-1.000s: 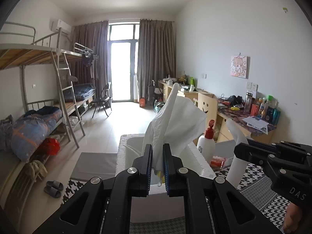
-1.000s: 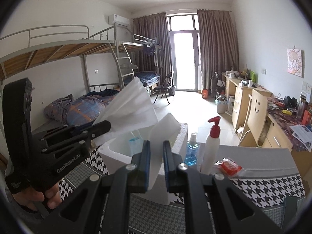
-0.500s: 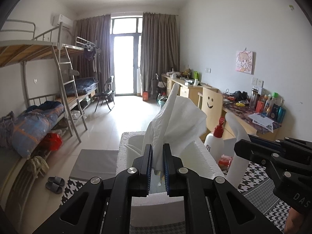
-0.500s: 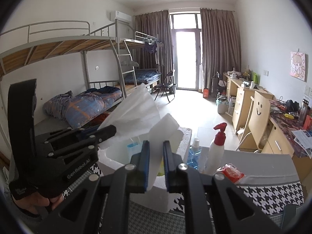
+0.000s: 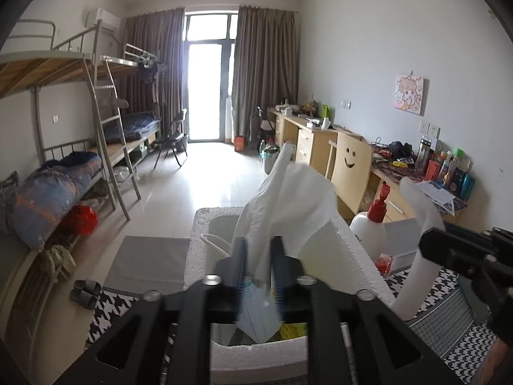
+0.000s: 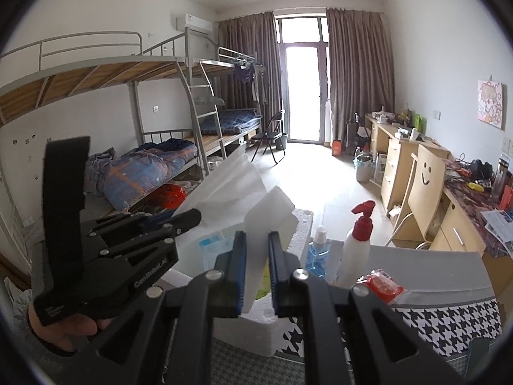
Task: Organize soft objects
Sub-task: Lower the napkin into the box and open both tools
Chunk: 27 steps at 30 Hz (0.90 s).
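Both grippers are over the white foam box, which sits low in the middle of each wrist view on a table with a black-and-white checked cloth.

The left gripper is opening right now: its two blue-padded fingers are blurred and drawing apart, with a crumpled white tissue standing up between them, rising toward the centre of the frame. The pads look to be off the paper. Below it, inside the box, lies a light blue face mask and something yellow.

The right gripper is pinched tight on a second white tissue, which fans upward from between its pads at the middle of its view. In that same view the left gripper appears at the lower left, carried by a hand.

To the right of the box stand a blue spray bottle, a white pump bottle with a red top and a red packet.
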Tool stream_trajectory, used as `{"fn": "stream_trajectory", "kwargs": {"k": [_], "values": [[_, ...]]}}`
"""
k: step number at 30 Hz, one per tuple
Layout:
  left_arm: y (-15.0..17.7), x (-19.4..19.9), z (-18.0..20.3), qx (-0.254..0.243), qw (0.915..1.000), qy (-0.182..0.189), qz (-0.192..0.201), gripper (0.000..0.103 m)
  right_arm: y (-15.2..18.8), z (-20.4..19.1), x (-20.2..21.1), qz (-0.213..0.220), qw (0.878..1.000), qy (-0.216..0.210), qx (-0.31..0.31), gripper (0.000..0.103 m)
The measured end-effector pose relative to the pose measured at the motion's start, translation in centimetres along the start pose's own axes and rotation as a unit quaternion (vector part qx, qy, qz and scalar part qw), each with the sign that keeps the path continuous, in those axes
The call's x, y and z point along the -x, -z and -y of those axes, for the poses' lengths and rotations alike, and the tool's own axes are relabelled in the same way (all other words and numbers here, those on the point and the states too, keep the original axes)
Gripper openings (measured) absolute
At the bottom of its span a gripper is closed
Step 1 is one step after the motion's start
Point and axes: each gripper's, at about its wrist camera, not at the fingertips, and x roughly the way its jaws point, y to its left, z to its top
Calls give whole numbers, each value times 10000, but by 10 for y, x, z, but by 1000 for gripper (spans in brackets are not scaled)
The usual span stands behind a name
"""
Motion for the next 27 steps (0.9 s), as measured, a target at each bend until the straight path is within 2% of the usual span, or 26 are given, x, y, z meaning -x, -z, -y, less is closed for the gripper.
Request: {"fn": "stream_trajectory", "kwargs": {"k": [1, 2, 7, 10, 12, 18, 27], "values": [[0, -1, -1, 4, 10000, 6, -16, 50, 0, 1, 0, 2, 10000, 1, -12, 15], [2, -1, -2, 5, 10000, 13, -28, 56, -1, 1, 0, 7, 10000, 3, -16, 15], [1, 5, -8, 77, 10000, 51, -21, 67, -4, 2, -1, 1, 10000, 20, -29, 15], [1, 13, -12, 143, 9999, 20, 83, 82, -4, 1, -2, -6, 10000, 15, -23, 15], [1, 21, -16, 165, 9997, -37, 201, 89, -4, 2, -4, -12, 10000, 0, -53, 15], [0, 34, -23, 235, 9986, -244, 410, 99, -7, -1, -8, -16, 10000, -29, -51, 15], [2, 45, -35, 326, 9965, -511, 575, 102, -9, -4, -15, -42, 9999, -123, 20, 15]]}}
